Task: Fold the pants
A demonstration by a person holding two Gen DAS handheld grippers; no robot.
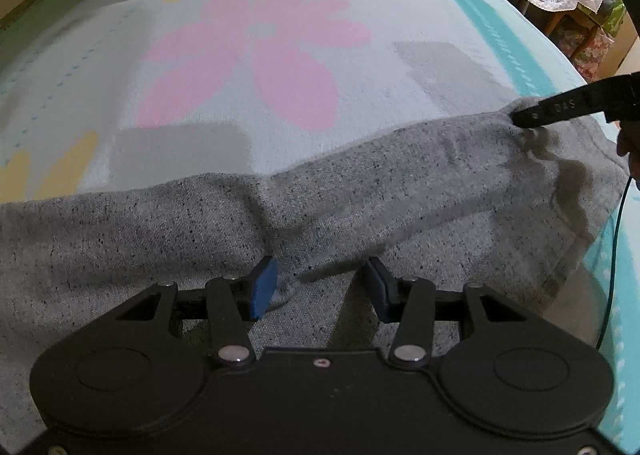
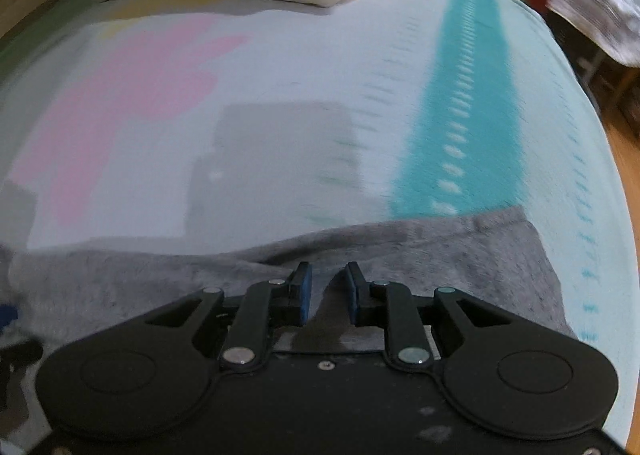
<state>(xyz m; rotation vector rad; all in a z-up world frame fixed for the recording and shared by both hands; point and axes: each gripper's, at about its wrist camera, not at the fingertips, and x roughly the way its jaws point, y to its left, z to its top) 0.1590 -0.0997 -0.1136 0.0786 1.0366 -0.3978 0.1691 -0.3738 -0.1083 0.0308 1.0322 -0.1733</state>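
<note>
Pants (image 1: 320,195) lie under both tools. We keep the left gripper (image 1: 320,287) wide and the right gripper (image 2: 328,291) narrow, neither holding cloth, ready to pinch.

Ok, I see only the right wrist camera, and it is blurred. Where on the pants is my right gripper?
Observer: In the left wrist view, the right gripper has its tip at the far edge of the grey pants, near their right end.
Operator: And the left gripper, does it hold cloth?
Observer: No. The left gripper is open, and its pads stand apart over a crease in the pants.
Operator: Is anything else close to my right hand?
Observer: Yes, a green cable hangs down beside the right end of the pants.
</note>
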